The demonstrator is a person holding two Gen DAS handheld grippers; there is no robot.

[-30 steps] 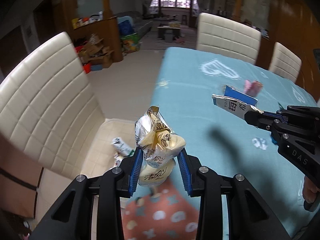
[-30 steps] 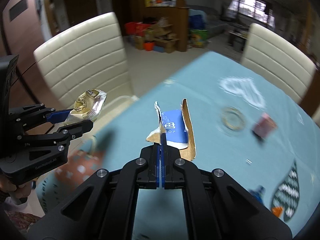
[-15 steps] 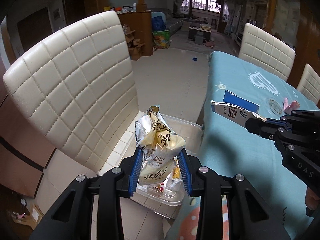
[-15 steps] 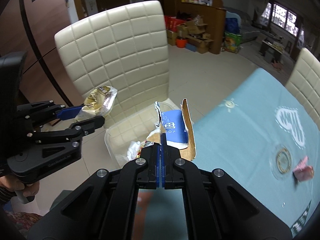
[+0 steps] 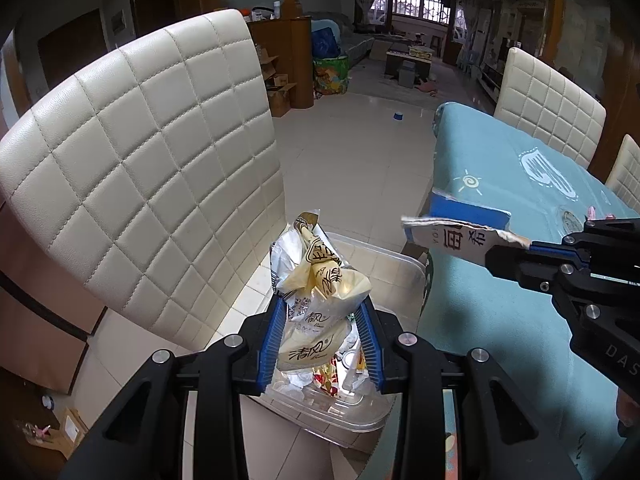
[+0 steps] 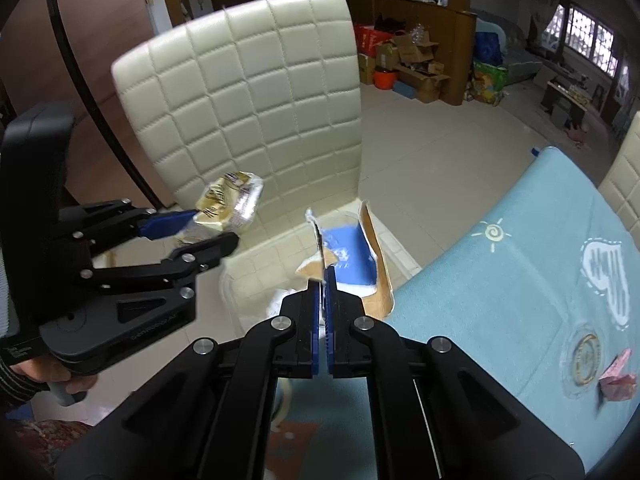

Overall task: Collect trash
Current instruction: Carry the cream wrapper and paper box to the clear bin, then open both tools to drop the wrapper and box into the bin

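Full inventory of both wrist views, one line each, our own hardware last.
Crumpled wrapper: 1, yellow and white, in the left gripper, over the bin.
Torn carton: 1, blue and white, between the right fingers.
Clear plastic bin: 1, on the chair seat, holding trash.
Quilted chairs: at least 3, cream, around the table.
Tablecloth: 1, light blue, patterned.
Pink scrap: 1, on the tablecloth.
Left gripper: black, blue pads, shut on the wrapper.
Right gripper: jaws opening, carton between them.

My tongs' pads [image 5: 273, 340] are blue; the wrapper [image 5: 320, 292] yellow-white, the carton [image 5: 460, 220] blue-white, the chair [image 5: 152, 152] quilted cream.
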